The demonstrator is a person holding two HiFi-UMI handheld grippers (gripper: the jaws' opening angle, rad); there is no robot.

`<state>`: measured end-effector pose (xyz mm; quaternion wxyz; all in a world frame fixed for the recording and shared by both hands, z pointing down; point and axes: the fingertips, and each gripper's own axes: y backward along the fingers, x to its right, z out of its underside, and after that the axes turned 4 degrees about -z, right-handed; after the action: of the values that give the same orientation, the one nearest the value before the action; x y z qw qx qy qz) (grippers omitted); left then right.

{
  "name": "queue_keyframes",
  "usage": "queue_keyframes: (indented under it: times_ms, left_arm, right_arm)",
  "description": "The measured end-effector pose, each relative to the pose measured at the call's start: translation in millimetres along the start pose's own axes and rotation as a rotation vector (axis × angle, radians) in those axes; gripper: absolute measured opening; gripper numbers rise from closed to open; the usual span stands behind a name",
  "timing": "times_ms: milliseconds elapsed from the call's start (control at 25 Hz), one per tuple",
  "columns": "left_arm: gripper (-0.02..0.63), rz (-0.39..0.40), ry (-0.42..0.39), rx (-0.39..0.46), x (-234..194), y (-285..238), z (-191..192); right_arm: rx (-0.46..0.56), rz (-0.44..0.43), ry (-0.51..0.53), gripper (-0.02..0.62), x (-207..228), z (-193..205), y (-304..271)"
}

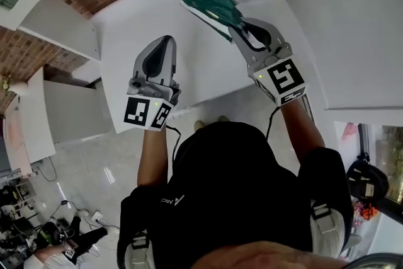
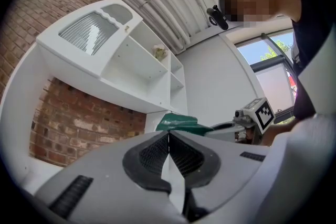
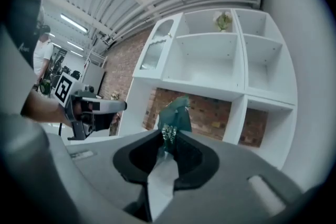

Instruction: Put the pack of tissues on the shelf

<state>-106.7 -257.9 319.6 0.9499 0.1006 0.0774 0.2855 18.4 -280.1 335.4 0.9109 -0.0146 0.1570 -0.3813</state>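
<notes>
The pack of tissues (image 1: 211,4) is dark green with a white edge. It hangs in the air in front of the white shelf unit (image 3: 220,60), and my right gripper (image 1: 242,28) is shut on one end of it. In the right gripper view the pack (image 3: 176,115) sticks up from between the pads of my right gripper (image 3: 169,134), level with the brick-backed lower compartment. My left gripper (image 1: 165,41) is shut with nothing in it, lower and to the left. In the left gripper view the jaws of my left gripper (image 2: 168,134) meet, with the pack (image 2: 178,123) beyond them.
The shelf unit (image 2: 131,60) has several open compartments. A small pale object (image 3: 223,20) sits in a top one. A brick wall (image 2: 79,118) shows behind the lower compartments. A white wall (image 1: 359,28) stands to the right. A person (image 3: 44,52) stands far off at the left.
</notes>
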Motion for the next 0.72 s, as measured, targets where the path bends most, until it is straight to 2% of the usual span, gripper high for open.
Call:
queue_keyframes:
  times_ms: [160, 320, 560, 720]
  left_arm:
    - [0.0, -0.008, -0.018, 0.029, -6, -2, -26]
    - [0.0, 0.002, -0.036, 0.057, -9, -2, -45]
    - [0.0, 0.004, -0.032, 0.082, -19, -6, -72]
    - [0.0, -0.005, -0.037, 0.09, -22, -4, -77]
  right_arm:
    - [0.094, -0.017, 0.033, 0.06, 11, -67, -2]
    - [0.144, -0.017, 0.066, 0.06, 24, -117, -10]
    - [0.176, -0.013, 0.092, 0.06, 52, -184, -37]
    - [0.17, -0.008, 0.1, 0.06, 70, -209, -60]
